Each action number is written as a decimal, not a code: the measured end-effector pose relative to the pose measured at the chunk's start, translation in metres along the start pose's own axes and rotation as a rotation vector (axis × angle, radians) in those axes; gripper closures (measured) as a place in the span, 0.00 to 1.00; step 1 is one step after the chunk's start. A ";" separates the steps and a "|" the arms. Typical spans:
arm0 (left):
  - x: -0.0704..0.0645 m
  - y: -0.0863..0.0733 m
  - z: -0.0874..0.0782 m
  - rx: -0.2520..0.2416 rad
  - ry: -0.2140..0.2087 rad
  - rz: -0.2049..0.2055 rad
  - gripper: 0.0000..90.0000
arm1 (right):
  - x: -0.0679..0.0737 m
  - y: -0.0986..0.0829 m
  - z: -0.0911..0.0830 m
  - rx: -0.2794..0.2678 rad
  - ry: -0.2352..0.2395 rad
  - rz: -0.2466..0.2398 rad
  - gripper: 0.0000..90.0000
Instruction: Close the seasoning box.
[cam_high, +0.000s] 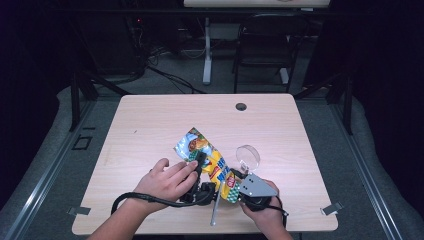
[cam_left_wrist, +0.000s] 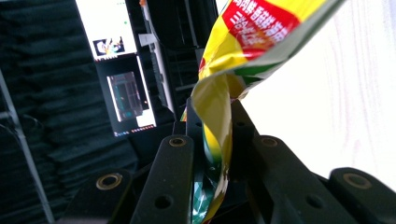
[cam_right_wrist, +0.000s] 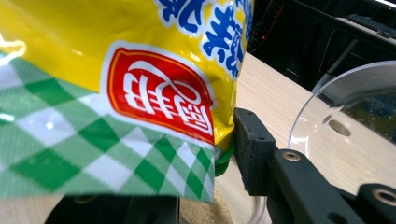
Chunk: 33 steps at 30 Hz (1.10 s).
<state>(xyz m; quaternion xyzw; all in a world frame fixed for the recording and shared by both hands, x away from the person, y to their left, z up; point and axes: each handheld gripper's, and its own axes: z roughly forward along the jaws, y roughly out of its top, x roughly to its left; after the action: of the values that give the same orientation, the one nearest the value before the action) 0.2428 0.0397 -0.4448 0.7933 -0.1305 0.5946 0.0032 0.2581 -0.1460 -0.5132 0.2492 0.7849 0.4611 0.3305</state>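
Light wood table (cam_high: 150, 125) with rounded corners, a dark cable hole (cam_high: 241, 106) near its far edge. Set on grey carpet (cam_high: 65, 150), metal rails (cam_high: 40, 185) running along both sides. Behind: black folding chair (cam_high: 262, 45), white desk leg (cam_high: 207, 50), tangled cables (cam_high: 165, 50) on the floor. Surroundings dark, black curtain-like walls (cam_high: 30, 50) left and right. Lit monitor screens (cam_left_wrist: 119, 60) glowing against dark padded wall in the left gripper view.
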 end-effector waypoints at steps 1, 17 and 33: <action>-0.001 -0.001 0.000 0.000 0.000 -0.009 0.93 | 0.000 0.000 0.000 0.003 -0.001 -0.003 0.80; -0.015 -0.012 0.003 -0.006 -0.027 -0.124 0.94 | 0.000 0.002 -0.001 -0.009 -0.027 -0.009 0.80; -0.032 -0.023 0.008 -0.001 -0.081 -0.269 0.94 | 0.004 0.006 -0.003 -0.025 -0.048 -0.047 0.80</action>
<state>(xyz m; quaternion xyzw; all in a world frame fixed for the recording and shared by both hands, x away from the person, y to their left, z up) 0.2467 0.0676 -0.4741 0.8269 -0.0234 0.5564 0.0782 0.2540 -0.1424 -0.5077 0.2376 0.7765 0.4567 0.3633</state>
